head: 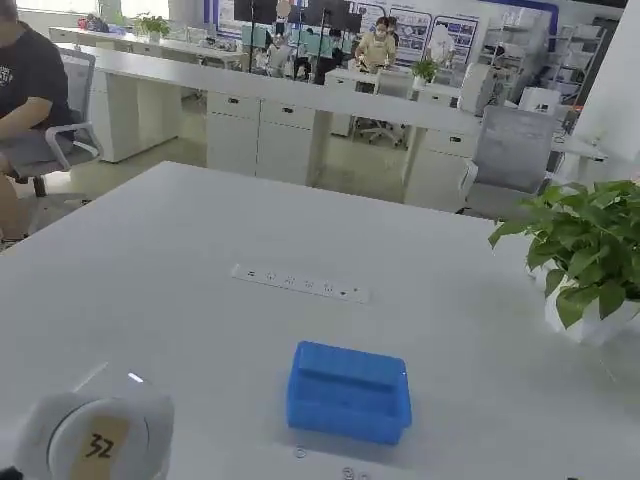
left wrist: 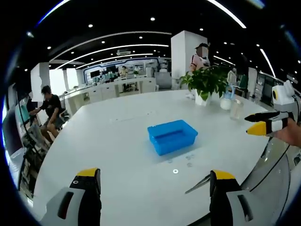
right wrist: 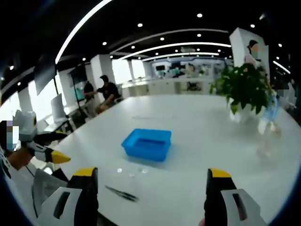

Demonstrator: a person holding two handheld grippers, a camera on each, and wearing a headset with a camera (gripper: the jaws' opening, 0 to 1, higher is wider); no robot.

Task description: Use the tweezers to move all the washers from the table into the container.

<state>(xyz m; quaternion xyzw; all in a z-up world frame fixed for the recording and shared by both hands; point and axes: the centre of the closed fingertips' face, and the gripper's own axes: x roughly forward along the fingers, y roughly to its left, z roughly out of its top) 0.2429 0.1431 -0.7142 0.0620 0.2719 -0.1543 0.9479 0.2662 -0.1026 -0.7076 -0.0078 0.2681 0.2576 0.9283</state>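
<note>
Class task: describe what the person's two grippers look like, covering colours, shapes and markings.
The left gripper and right gripper match: each has two blocky grey jaws, black further up and capped in yellow. Seen from the side, the body is white with black bands.

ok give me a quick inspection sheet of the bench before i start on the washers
surface: white table, built-in socket strip
job's things: blue container, no washers seen inside; washers on table near it; tweezers lying on table
clutter: potted plant
grippers: left gripper open, right gripper open, both empty
cables: nothing seen
surroundings: office desks, seated person
</note>
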